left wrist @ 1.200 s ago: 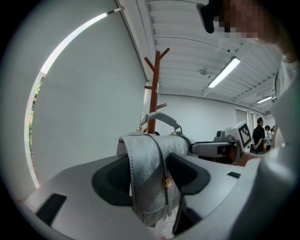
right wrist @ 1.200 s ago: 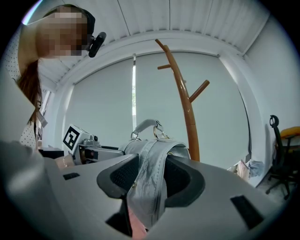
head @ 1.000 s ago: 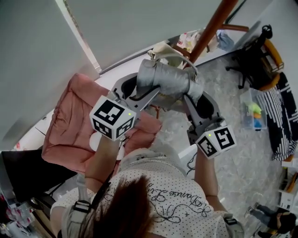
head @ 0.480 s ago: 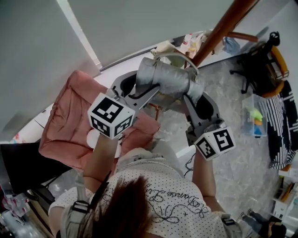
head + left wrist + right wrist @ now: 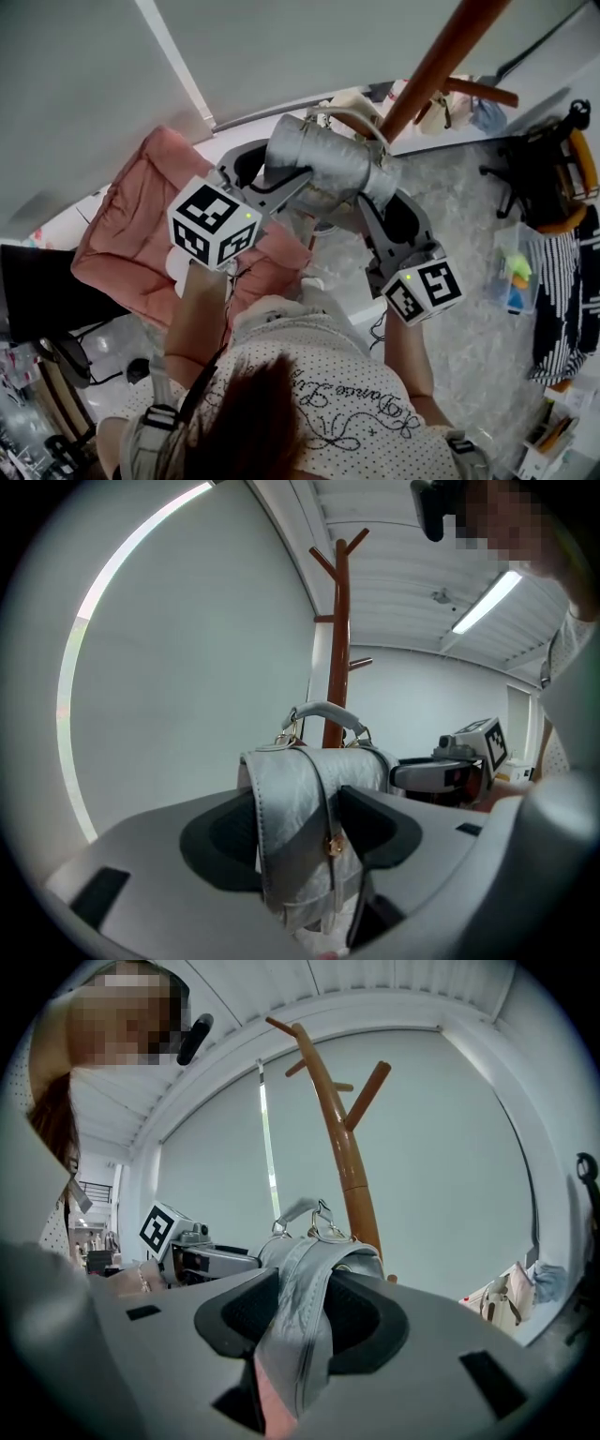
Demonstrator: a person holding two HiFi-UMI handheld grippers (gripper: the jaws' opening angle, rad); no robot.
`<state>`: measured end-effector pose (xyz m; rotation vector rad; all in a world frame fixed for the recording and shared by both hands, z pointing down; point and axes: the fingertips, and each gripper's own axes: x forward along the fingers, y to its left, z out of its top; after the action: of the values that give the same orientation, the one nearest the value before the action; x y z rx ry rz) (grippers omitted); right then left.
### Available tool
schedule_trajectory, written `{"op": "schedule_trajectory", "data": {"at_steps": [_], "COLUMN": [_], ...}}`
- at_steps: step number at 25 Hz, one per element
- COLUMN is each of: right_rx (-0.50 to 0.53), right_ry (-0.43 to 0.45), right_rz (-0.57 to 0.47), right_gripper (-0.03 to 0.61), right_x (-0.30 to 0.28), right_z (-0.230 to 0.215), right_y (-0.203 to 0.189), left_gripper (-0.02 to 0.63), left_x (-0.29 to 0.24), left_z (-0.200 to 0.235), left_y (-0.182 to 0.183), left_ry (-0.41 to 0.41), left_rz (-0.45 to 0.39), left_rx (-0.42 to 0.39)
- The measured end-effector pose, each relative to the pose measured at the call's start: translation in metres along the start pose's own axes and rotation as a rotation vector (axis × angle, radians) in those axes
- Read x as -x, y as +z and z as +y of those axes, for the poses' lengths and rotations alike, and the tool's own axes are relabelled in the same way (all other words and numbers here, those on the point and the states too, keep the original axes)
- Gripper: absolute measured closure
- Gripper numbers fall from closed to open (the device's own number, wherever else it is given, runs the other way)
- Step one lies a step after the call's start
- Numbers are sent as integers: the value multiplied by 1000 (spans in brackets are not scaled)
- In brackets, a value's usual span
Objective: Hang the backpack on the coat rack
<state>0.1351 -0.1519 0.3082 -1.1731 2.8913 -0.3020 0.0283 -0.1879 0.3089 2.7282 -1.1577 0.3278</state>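
Observation:
I hold a silver backpack (image 5: 323, 169) up between both grippers, close in front of the brown wooden coat rack (image 5: 441, 61). My left gripper (image 5: 272, 183) grips one side of the bag; its jaws are opening slightly, with the bag's side (image 5: 291, 789) still pressed between them. My right gripper (image 5: 375, 202) is shut on the other side, where a strap and seam (image 5: 314, 1260) run through the jaws. The top handle (image 5: 323, 710) stands up just before the rack's pole (image 5: 336, 639). In the right gripper view the pole (image 5: 342, 1147) and its pegs rise behind the bag.
A pink cushioned chair (image 5: 131, 253) stands at my left. A rack peg (image 5: 478, 91) sticks out at upper right, with a cream bag (image 5: 356, 103) at the rack's foot. An office chair (image 5: 553, 159), a plastic box (image 5: 516, 272) and striped fabric (image 5: 572, 300) lie to the right.
Both grippers have carried the backpack a little closer to the coat rack pole. The grip on both sides looks the same.

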Motion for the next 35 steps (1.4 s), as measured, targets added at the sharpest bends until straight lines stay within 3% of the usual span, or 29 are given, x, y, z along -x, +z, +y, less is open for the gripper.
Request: {"op": "schedule_trajectory", "data": {"at_steps": [6, 11, 28, 35], "right_rx": [6, 10, 21, 40], "right_ry": [54, 45, -217, -289], "right_rz": [21, 30, 40, 105], "right_gripper": [425, 431, 434, 453], "right_x": [-2, -5, -35, -43], "right_z": [-5, -2, 15, 10], "right_y": [-5, -7, -20, -36], "left_gripper": [364, 360, 356, 347], "left_x": [-6, -5, -21, -48], "left_z": [3, 9, 47, 59], "left_y": [-5, -7, -18, -35], "left_ry": [29, 11, -241, -355], "left_rz": [31, 65, 104, 176], "left_rx": [14, 2, -53, -46]}}
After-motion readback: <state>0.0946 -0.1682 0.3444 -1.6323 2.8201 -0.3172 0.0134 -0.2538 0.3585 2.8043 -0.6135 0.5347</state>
